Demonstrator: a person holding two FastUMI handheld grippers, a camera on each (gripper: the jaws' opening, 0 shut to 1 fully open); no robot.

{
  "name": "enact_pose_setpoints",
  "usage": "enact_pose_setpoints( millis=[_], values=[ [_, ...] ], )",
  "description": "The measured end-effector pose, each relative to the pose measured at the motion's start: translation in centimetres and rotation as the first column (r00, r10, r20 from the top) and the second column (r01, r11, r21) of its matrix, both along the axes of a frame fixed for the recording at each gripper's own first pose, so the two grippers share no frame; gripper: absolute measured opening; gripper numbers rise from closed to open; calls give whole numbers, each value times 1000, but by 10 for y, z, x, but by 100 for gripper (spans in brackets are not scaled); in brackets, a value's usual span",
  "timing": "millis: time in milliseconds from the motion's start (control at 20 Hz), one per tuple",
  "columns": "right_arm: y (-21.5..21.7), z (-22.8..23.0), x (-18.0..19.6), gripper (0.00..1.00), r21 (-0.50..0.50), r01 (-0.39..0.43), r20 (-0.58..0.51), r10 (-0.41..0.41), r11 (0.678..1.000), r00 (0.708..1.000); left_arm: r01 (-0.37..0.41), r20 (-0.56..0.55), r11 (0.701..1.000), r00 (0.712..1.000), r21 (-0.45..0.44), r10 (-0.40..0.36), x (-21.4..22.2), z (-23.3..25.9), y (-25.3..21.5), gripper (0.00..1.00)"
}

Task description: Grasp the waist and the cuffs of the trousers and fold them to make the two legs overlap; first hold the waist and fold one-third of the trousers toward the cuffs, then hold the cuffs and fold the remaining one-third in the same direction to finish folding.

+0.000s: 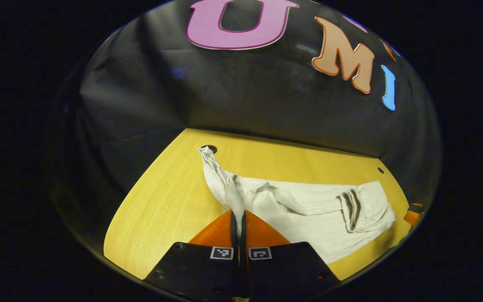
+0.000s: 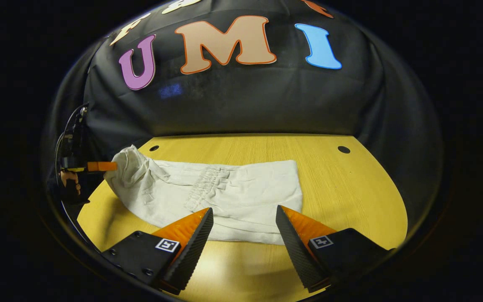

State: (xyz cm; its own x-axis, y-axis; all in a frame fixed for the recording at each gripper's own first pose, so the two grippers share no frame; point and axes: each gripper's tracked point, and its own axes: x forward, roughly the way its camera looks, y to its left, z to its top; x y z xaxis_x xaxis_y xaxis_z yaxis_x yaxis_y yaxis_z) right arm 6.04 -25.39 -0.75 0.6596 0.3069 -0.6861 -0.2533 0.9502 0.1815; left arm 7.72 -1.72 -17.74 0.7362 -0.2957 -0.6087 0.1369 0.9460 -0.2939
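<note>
Beside trousers [image 2: 224, 193] edge, open table [image 2: 350, 184] room.

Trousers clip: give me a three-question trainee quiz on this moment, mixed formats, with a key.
1. True or false: the left tongs are shut on the trousers.
2. The right tongs are: A open, B shut on cloth, C shut on nothing.
3. Fill in: the trousers lie on a wooden ____.

Key: 1 true, both fingers pinch a raised fold. 2 A, they gape at the trousers' near edge. 3 table.
</note>
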Motion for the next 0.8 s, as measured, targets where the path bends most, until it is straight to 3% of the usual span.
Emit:
enact_pose_setpoints(
  millis=[100,500,800],
  values=[
    [-11,0,-1,92,13,-2,-1,2,1000,1000,31,28,999,999,-31,-30,1,23,-30,0],
    [-71,1,-3,96,47,27,-2,-27,999,1000,158,136,986,979,-45,-151,8,92,-146,0],
    [-120,-1,-8,96,62,77,-10,-76,995,997,270,195,962,947,-44,-257,13,125,-238,0]
  ],
)
